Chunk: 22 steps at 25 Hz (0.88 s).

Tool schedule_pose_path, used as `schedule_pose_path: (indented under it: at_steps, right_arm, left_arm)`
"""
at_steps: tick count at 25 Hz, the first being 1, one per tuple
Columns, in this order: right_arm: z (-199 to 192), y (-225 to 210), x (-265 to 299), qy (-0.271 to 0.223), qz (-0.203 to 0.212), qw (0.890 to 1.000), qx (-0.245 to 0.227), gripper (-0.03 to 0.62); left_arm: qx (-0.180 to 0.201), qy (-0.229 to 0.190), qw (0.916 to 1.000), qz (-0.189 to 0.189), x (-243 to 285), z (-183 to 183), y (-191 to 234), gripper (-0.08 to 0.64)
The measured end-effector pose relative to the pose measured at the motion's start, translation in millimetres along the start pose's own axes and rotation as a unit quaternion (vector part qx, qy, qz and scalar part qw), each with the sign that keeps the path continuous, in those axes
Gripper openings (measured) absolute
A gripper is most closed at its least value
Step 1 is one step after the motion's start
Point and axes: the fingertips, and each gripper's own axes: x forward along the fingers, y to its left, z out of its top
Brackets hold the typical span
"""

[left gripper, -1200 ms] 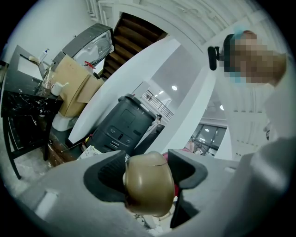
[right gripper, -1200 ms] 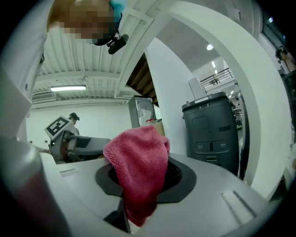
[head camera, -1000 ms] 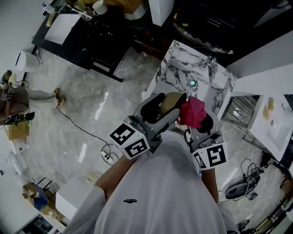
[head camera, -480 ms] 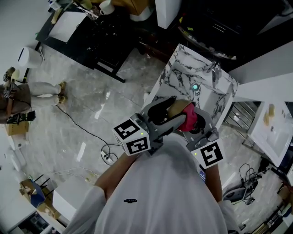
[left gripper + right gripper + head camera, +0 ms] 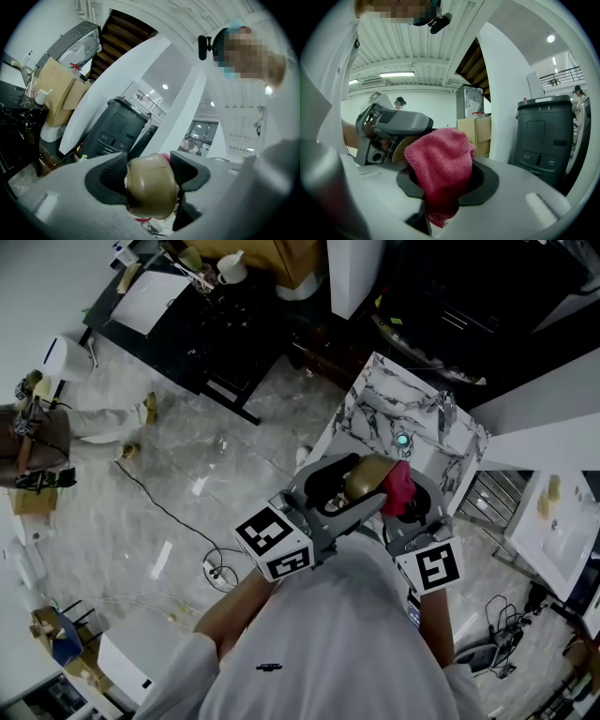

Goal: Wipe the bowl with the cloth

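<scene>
**Bowl pinched in the left claw, red cloth against its right side**

The left claw [image 5: 149, 176] is closed on the bowl [image 5: 150, 187], one dark pad pressing each side of it. The bowl is tan and glossy. It sits right between the jaws and bulges out past them. Its rounded underside faces back along the claw toward the left gripper view's camera, so the bowl is tipped on edge rather than standing level. The mouth is turned away, and no view shows the inside clearly. A sliver of pink shows past its far rim.

In the head view the bowl shows against the near end of the marble-topped bench [image 5: 375, 407], with its domed outside facing up and to the left. No view shows how far it is held above the bench.

The red cloth [image 5: 437, 161] touches the bowl's right side, over the same near end of the bench. It is bunched into a rounded wad above the jaws and narrows to a tail below them. Its long axis therefore runs roughly up and down through the gap.

The right claw [image 5: 447, 183] is clamped on the cloth, its jaws pinching the lower, narrower part. From the right gripper view, a tan edge of the bowl shows just left of the wad, under the grey body of the left claw.
</scene>
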Motion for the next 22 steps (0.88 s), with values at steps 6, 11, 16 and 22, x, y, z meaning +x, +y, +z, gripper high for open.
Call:
schedule_pose_path:
  at_steps: [6,11,16,22]
  right_arm:
    - [17,-6,2,-0.001,-0.010,0.999,-0.039,0.126]
    - [11,-8,-5,-0.002,-0.016,0.999,-0.040,0.127]
    - [6,-5,-6,0.004,-0.010,0.999,-0.036,0.127]
    - [7,9,-1,0.000,0.018,0.999,-0.030,0.126]
  left_arm:
    - [0.008,-0.021,0.9997,-0.004,1,27,0,0.291]
    - [0.009,-0.020,0.9997,-0.008,7,29,2,0.291]
    - [0.005,-0.017,0.9998,-0.005,11,28,8,0.291]
    - [0.011,-0.009,0.9999,-0.007,16,29,10,0.290]
